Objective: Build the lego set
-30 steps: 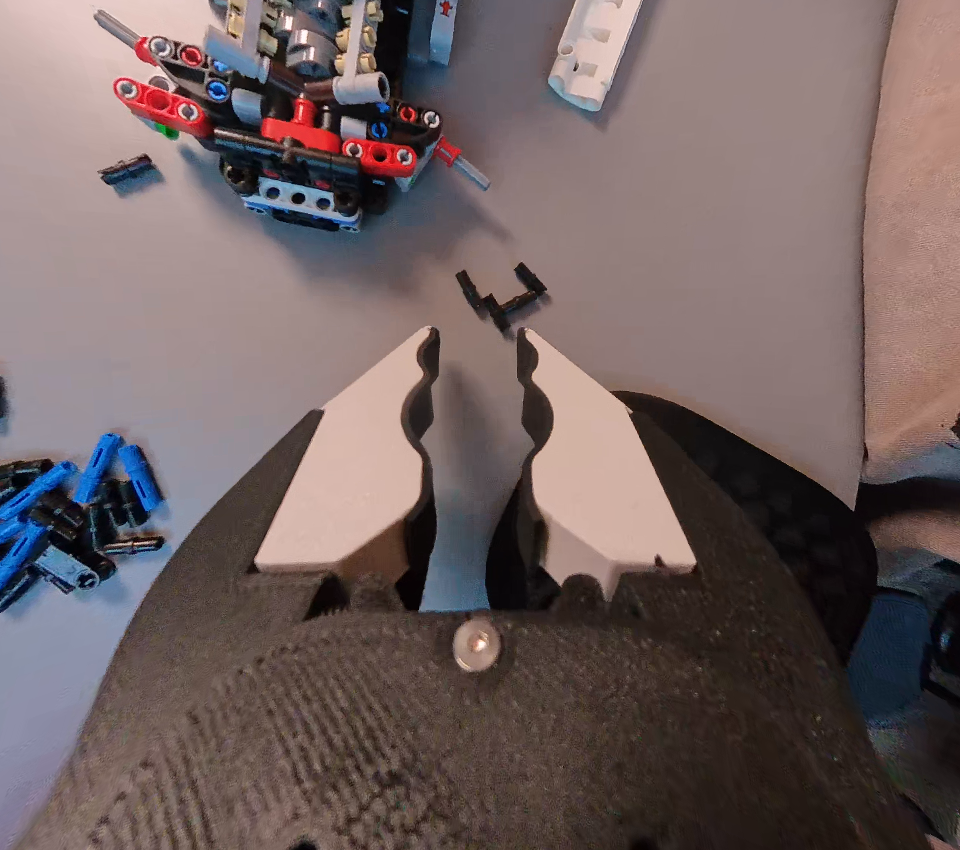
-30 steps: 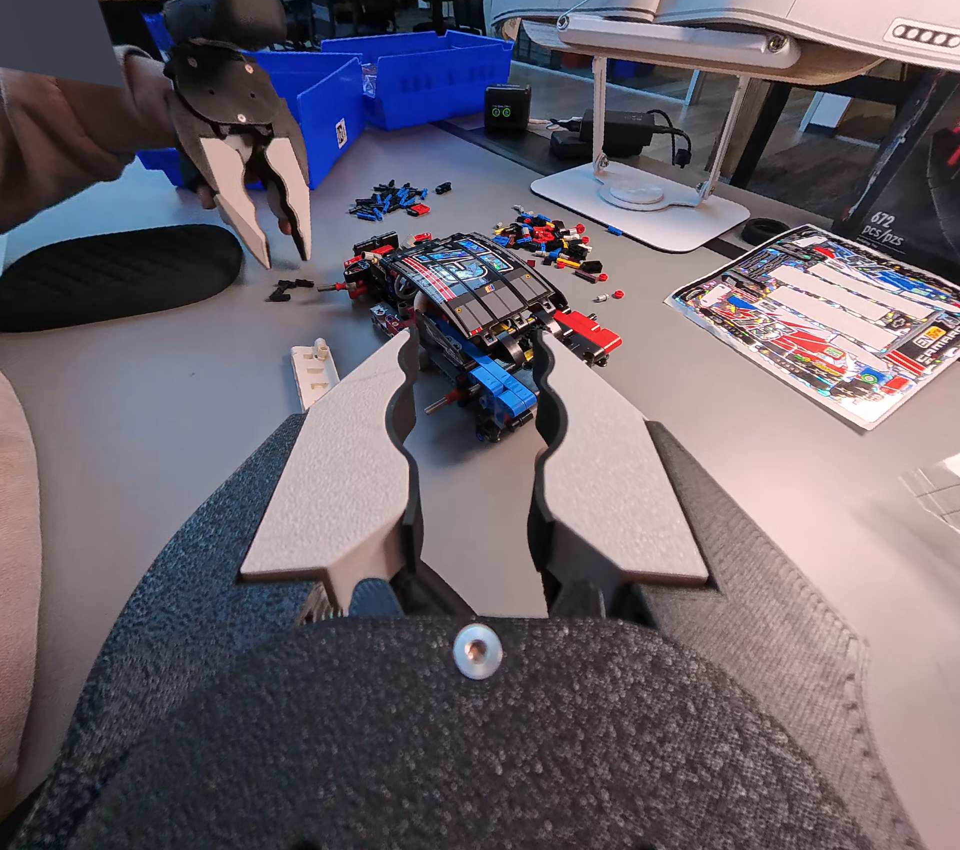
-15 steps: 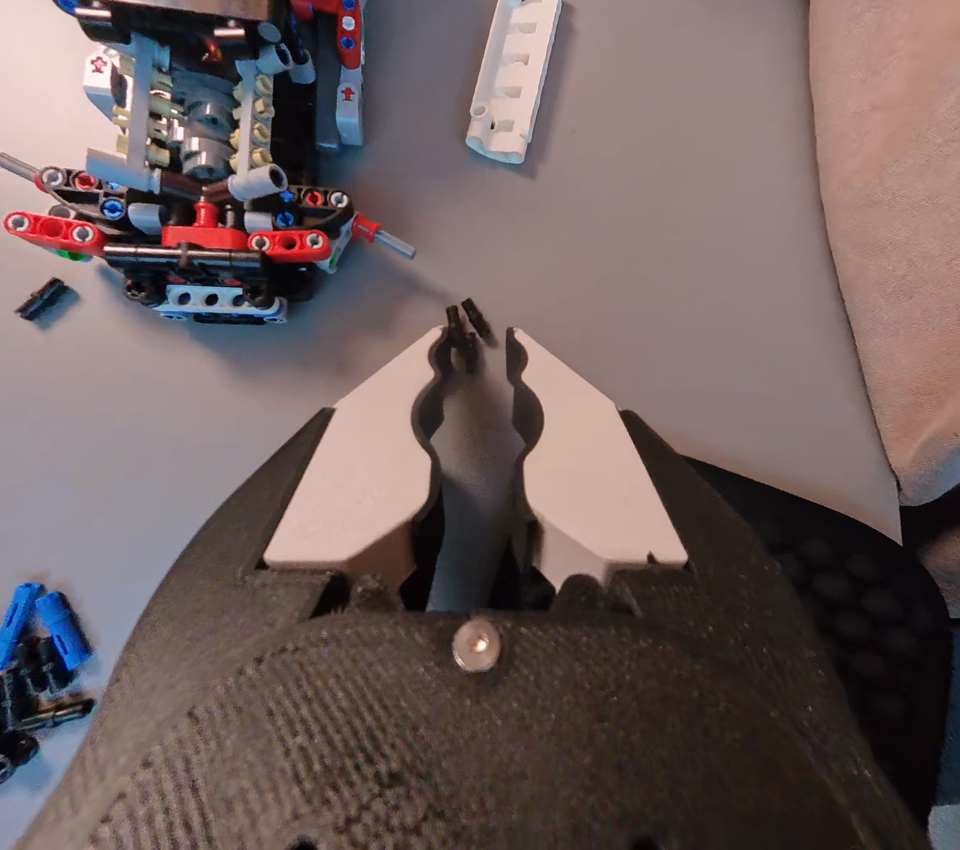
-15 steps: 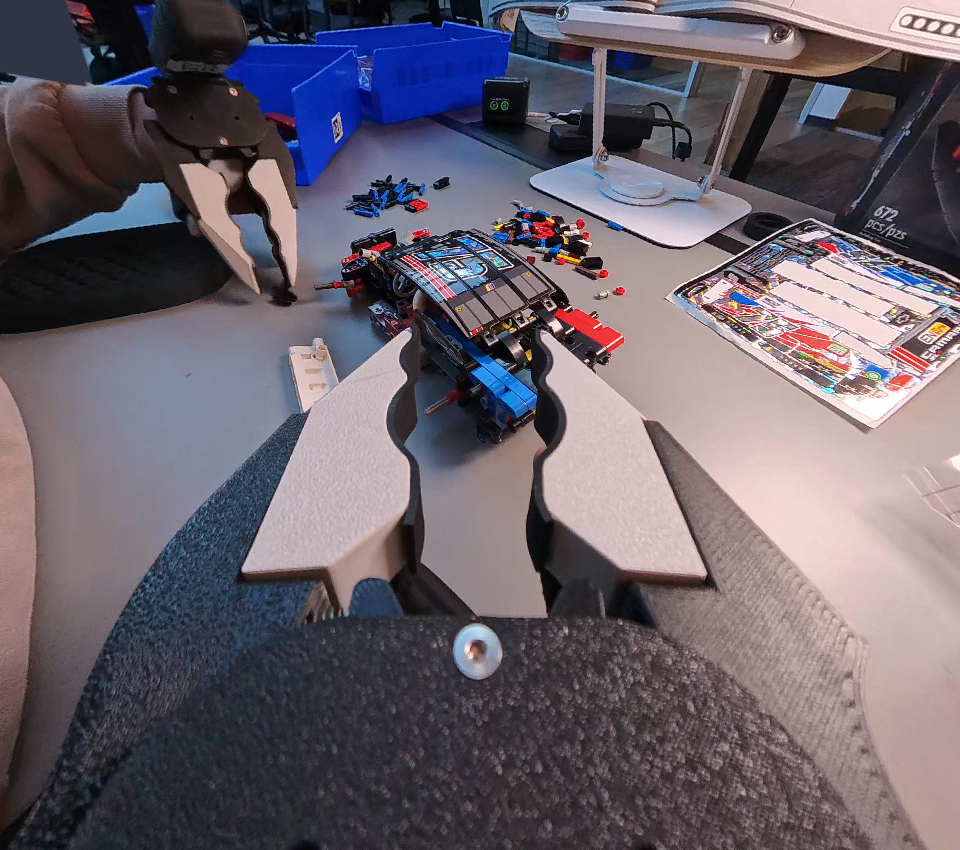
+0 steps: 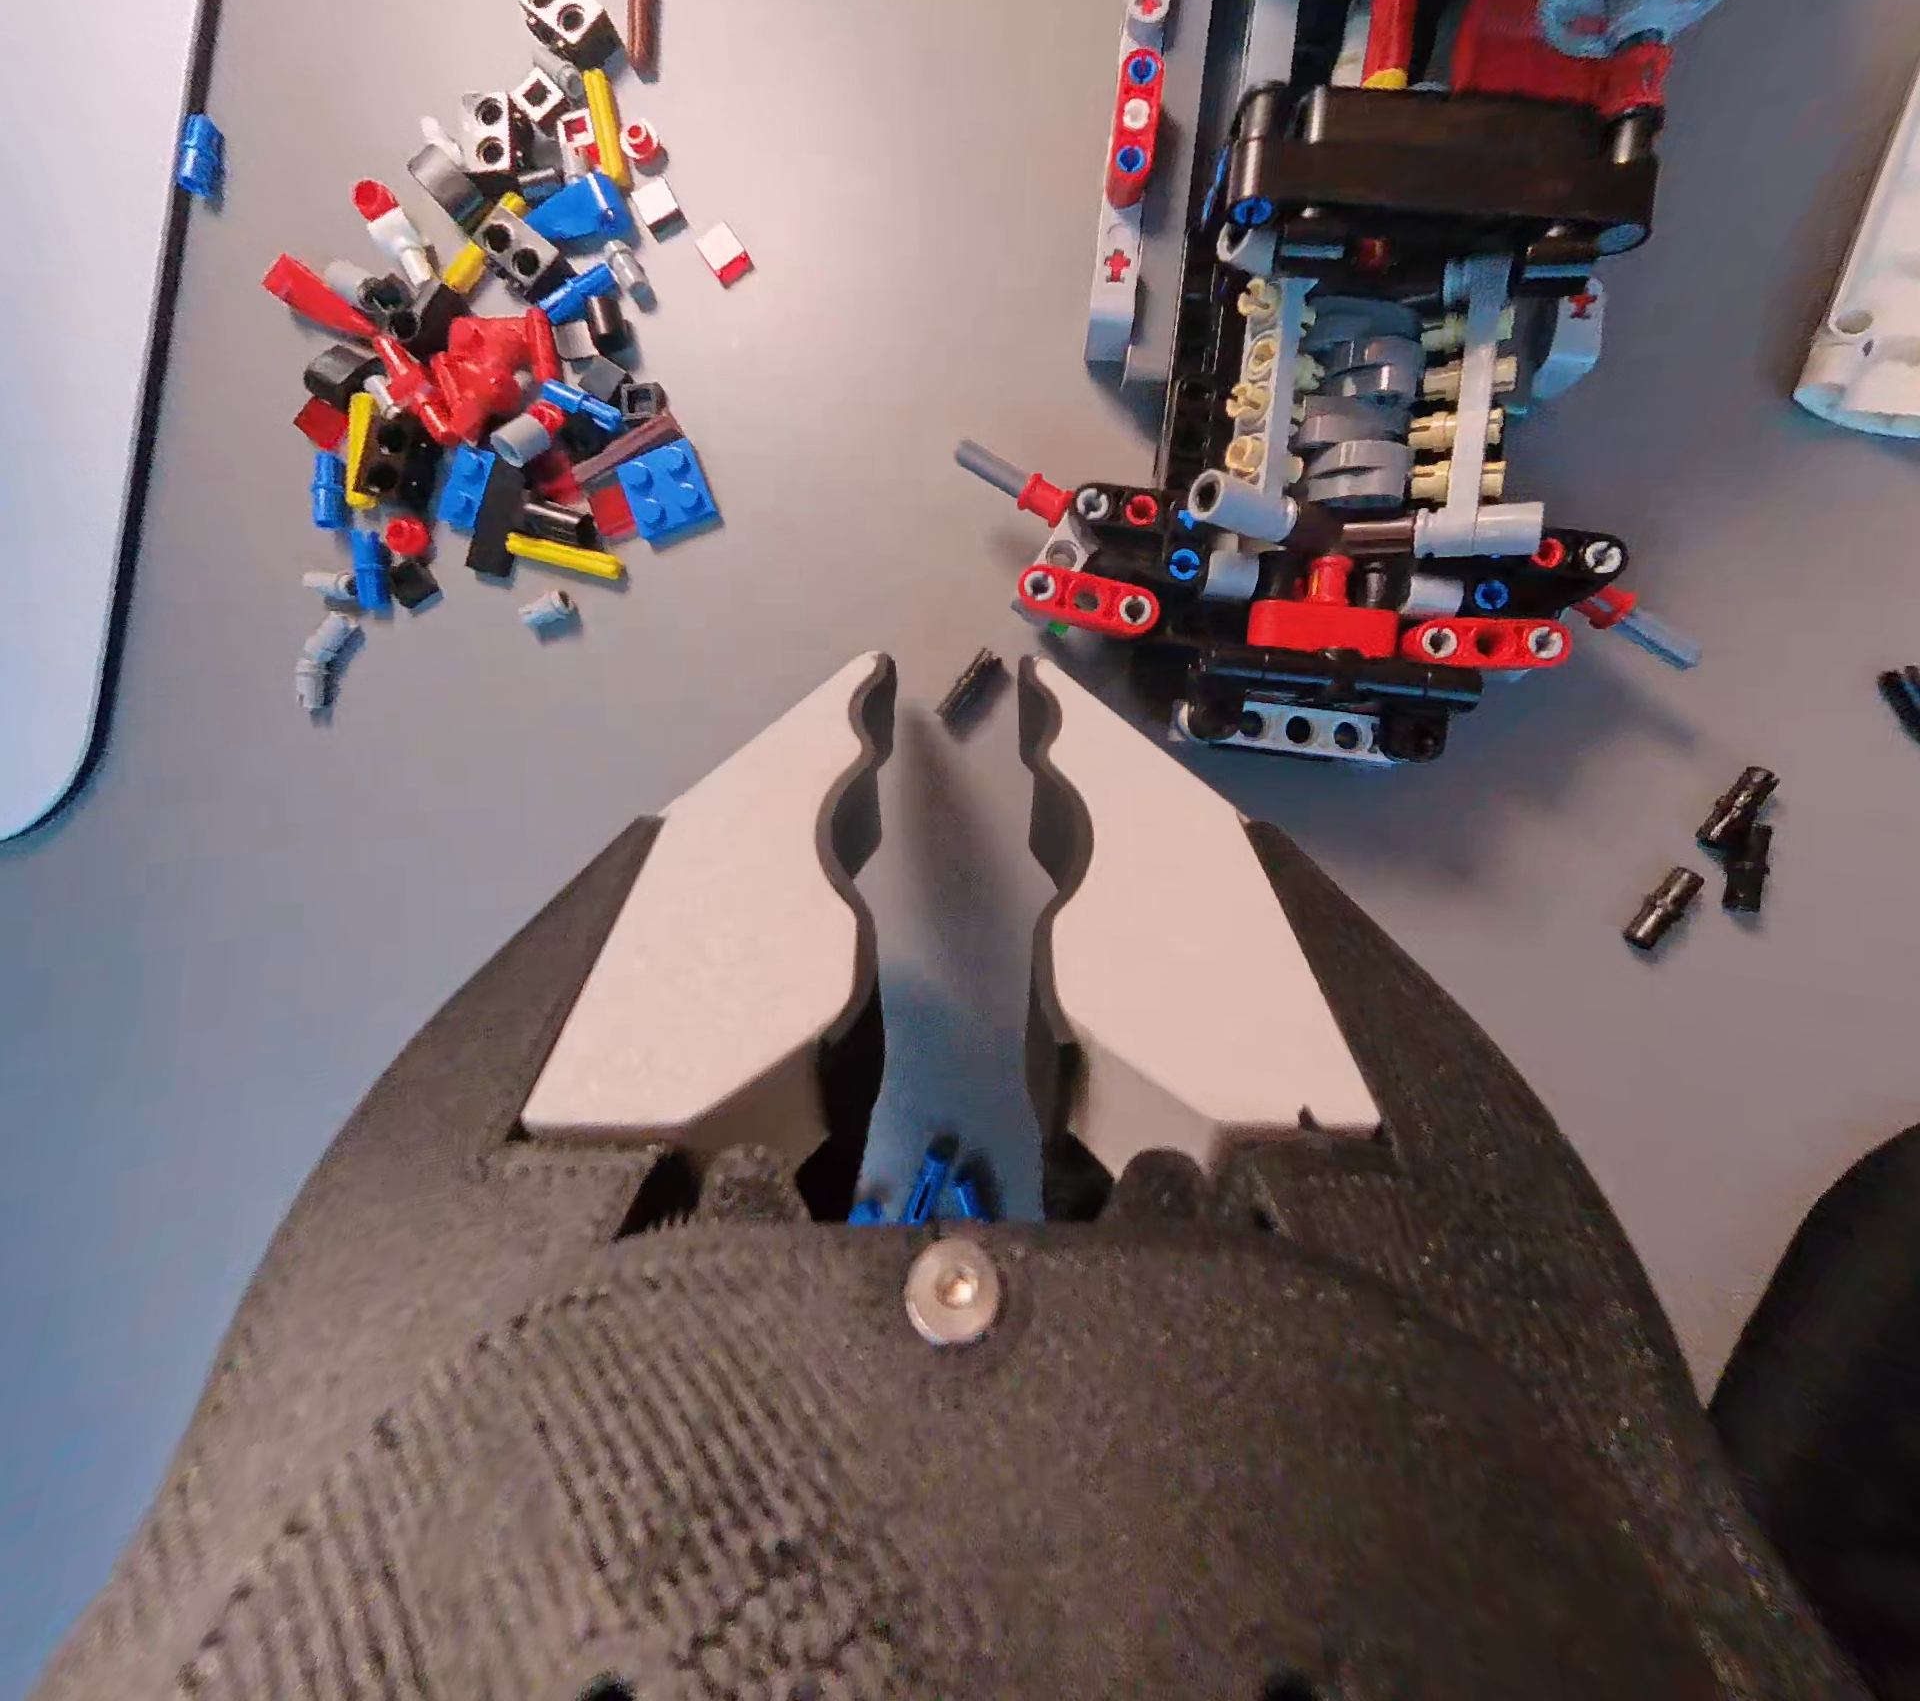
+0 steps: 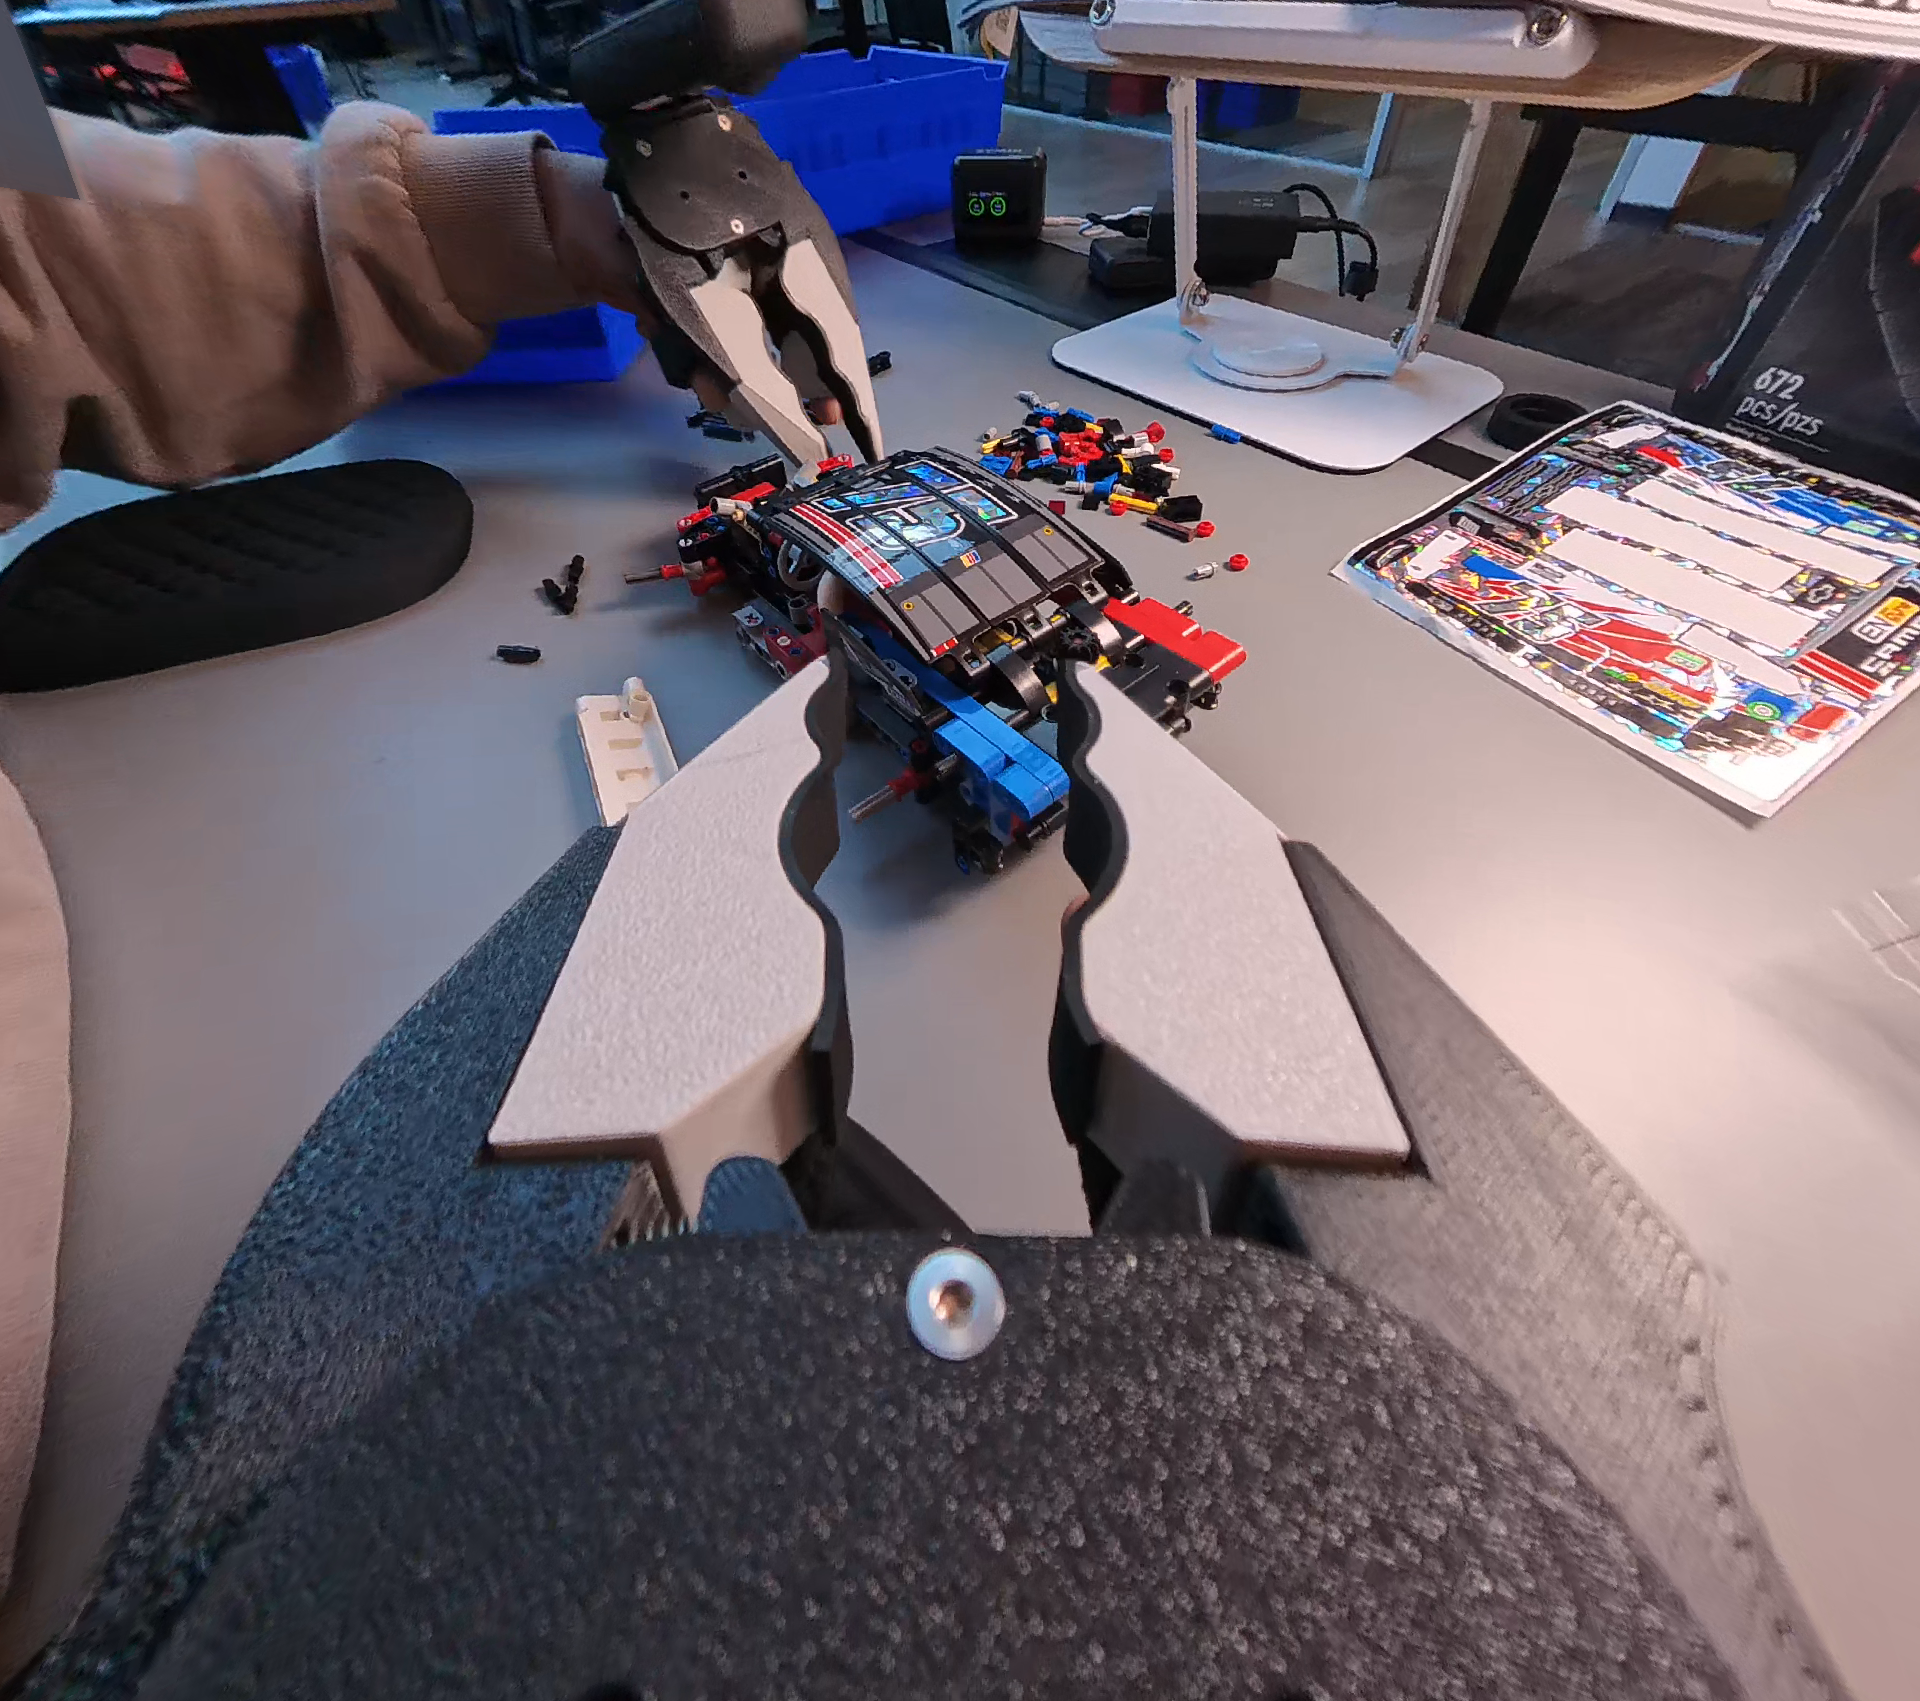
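Over the middle of the table (image 5: 312, 976), the left claw (image 5: 956, 685) hangs tips-down with its jaws narrowly parted. A small black pin (image 5: 968, 690) shows in the gap, touching neither finger as far as I can see. It looks to be lying on the table rather than pinched.

Just beside the tips is the open rear of the lego car (image 5: 1351, 508), gears and red beams exposed. A few more black pins (image 5: 1735, 820) lie on its other side. A heap of mixed loose parts (image 5: 488, 363) sits farther toward the far edge, near the white stand base (image 5: 73, 301).

The right claw (image 6: 940, 706) is spread wide and empty, low at the car's blue nose and, I think, clear of it. A white panel (image 6: 623, 742) lies left of it, and a sticker sheet (image 6: 1662, 591) toward the right edge.

My guess is that the step in hand is fetching a pin for the rear frame. Next the left claw would have to drop, close squarely on the pin so it doesn't skitter, then line it up with a beam hole while the right claw steadies the car.
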